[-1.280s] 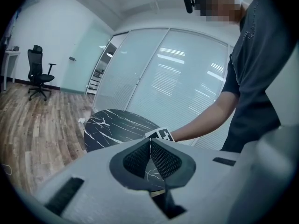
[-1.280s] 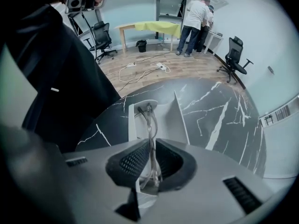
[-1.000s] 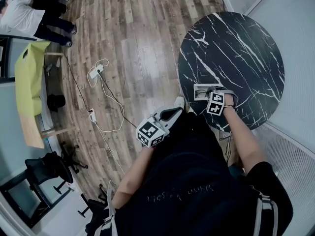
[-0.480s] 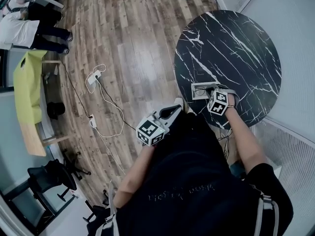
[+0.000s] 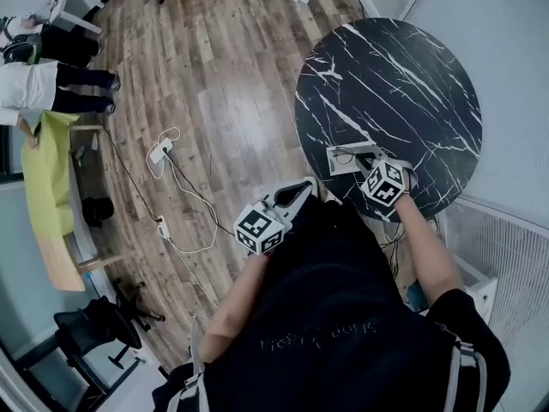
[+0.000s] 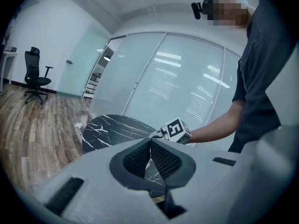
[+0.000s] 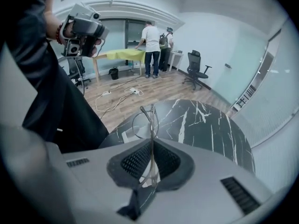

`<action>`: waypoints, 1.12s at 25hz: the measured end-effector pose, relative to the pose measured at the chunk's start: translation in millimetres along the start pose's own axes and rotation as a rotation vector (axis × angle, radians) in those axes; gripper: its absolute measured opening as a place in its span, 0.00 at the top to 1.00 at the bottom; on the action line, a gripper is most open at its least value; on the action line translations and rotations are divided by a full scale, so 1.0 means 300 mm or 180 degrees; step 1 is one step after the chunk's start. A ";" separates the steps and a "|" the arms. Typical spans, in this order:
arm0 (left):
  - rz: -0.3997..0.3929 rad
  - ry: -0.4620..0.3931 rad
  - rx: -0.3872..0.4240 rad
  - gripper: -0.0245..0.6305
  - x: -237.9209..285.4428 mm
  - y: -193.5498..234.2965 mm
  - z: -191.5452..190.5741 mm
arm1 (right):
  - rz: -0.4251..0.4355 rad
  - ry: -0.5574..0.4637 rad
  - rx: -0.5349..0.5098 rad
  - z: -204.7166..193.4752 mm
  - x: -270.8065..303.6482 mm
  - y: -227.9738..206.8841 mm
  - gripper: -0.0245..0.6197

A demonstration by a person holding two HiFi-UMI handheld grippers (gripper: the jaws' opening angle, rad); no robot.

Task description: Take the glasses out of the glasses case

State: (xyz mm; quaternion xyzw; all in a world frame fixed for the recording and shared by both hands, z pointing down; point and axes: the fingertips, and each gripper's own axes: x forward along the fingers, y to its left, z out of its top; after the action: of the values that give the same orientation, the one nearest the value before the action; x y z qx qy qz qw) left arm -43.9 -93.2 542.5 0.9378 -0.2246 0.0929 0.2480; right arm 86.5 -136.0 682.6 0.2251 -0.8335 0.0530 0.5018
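The glasses case (image 5: 340, 159) lies open, pale, near the front edge of the round black marble table (image 5: 403, 75). My right gripper (image 5: 365, 163) is right over the case's right end and is shut on the glasses (image 7: 150, 125). Their thin frame stands on edge between the pads, with one lens ring (image 7: 140, 123) sticking out past the tips above the case (image 7: 126, 134). My left gripper (image 5: 304, 189) is off the table, over the floor beside the person's body. It is shut with nothing in it (image 6: 150, 148).
White power strips and cables (image 5: 167, 140) lie on the wooden floor left of the table. Glass walls stand close behind and to the right of the table. Two people stand at a yellow-green table (image 7: 122, 54) far off, with office chairs (image 7: 194, 69) nearby.
The head view has drifted a little, so the table sits higher and further left in it. Both grippers keep about the same places relative to the case and the table.
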 end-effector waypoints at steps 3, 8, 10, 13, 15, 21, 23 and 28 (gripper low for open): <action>-0.0033 -0.0025 0.0033 0.93 0.003 -0.010 0.019 | -0.0099 -0.0106 0.0085 0.023 -0.048 -0.004 0.90; -0.0078 -0.0034 0.0087 0.93 0.015 -0.026 0.038 | -0.0227 -0.0234 0.0192 0.045 -0.130 -0.001 0.90; -0.0092 -0.0059 0.0078 0.93 0.015 -0.034 0.046 | -0.0279 -0.0262 0.0191 0.047 -0.163 0.004 0.90; -0.0108 -0.0132 0.0034 0.93 0.014 -0.039 0.069 | -0.0346 -0.0307 0.0175 0.059 -0.208 0.007 0.90; -0.0117 -0.0129 0.0072 0.93 0.019 -0.048 0.076 | -0.0377 -0.0320 0.0171 0.059 -0.235 0.009 0.90; -0.0155 -0.0126 0.0149 0.93 0.041 -0.065 0.091 | -0.0447 -0.0422 0.0345 0.043 -0.309 0.014 0.90; -0.0170 -0.0137 0.0151 0.93 0.047 -0.068 0.095 | -0.0440 -0.0464 0.0421 0.040 -0.327 0.022 0.90; -0.0218 -0.0104 0.0182 0.93 0.063 -0.077 0.094 | -0.0477 -0.0644 0.0537 0.061 -0.379 0.043 0.90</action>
State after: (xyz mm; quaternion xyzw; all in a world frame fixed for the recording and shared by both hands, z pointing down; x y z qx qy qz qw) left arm -14.7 -96.6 513.7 0.9530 -0.1936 0.0754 0.2205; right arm 111.0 -93.5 577.4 0.3323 -0.8532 0.0623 0.3971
